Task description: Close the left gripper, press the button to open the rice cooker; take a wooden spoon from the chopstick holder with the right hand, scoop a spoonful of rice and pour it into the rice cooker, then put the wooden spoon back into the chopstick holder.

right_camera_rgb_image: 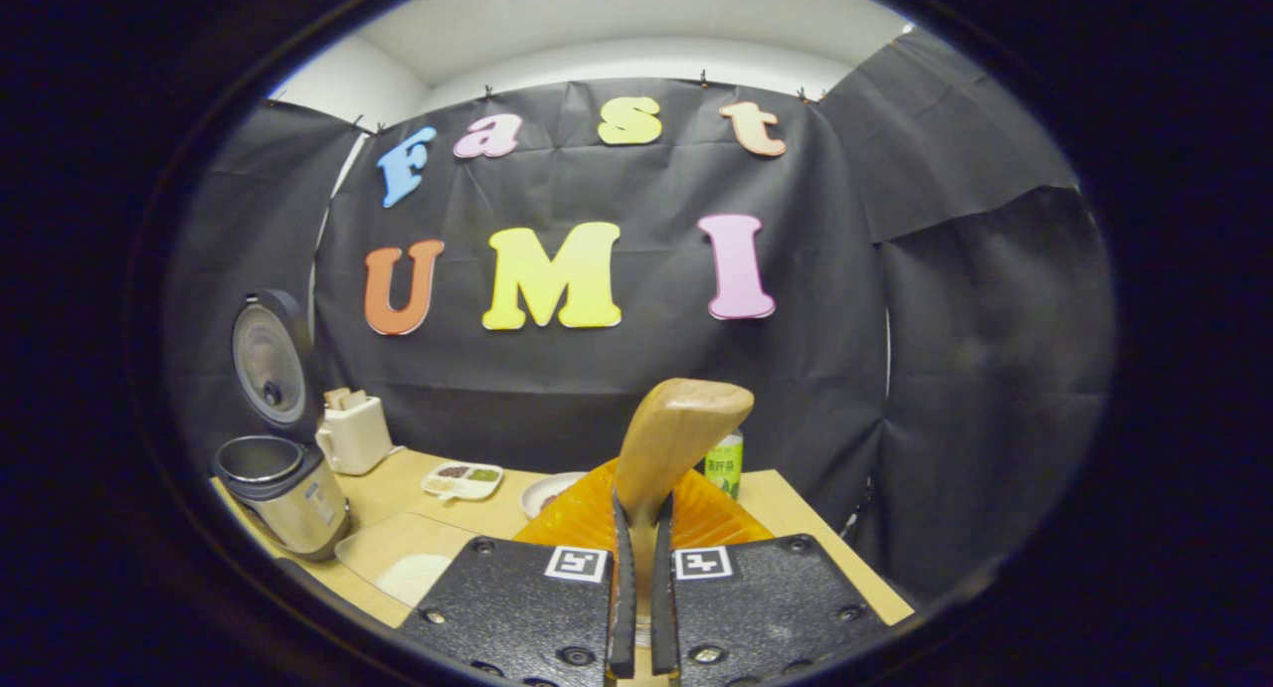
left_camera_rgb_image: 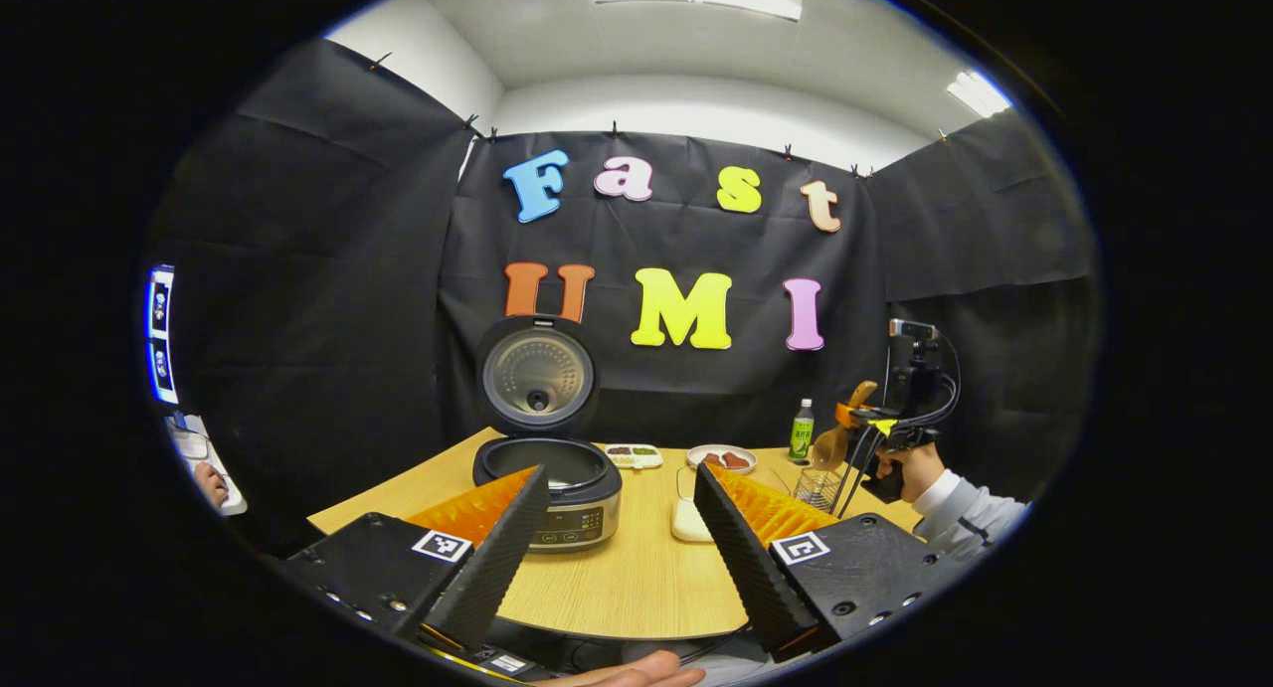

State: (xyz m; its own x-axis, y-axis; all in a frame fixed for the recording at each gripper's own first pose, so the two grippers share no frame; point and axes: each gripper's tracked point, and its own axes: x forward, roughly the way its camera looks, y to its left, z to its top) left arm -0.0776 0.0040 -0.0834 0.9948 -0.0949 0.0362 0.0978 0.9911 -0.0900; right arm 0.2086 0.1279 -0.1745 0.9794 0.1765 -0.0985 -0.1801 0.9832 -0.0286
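The rice cooker (left_camera_rgb_image: 557, 498) stands on the wooden table (left_camera_rgb_image: 636, 588) with its lid (left_camera_rgb_image: 537, 374) up and its pot showing. My left gripper (left_camera_rgb_image: 619, 473) is open in front of it, holding nothing. In the left gripper view a hand holds my right gripper (left_camera_rgb_image: 867, 430) at the far right, above the wire chopstick holder (left_camera_rgb_image: 818, 488). That gripper (right_camera_rgb_image: 641, 503) is shut on the wooden spoon (right_camera_rgb_image: 681, 429), whose wide end rises above the fingers. A clear container of white rice (left_camera_rgb_image: 689, 516) lies between cooker and holder. The cooker (right_camera_rgb_image: 283, 498) sits far left in the right gripper view, the rice container (right_camera_rgb_image: 408, 568) nearer.
Black chopsticks (left_camera_rgb_image: 850, 478) lean in the holder. At the back of the table are a small divided dish (left_camera_rgb_image: 634, 455), a plate of food (left_camera_rgb_image: 722, 458) and a green bottle (left_camera_rgb_image: 802, 430). A cream appliance (right_camera_rgb_image: 353, 433) stands beside the cooker. A sleeve (left_camera_rgb_image: 970, 513) reaches in at the right.
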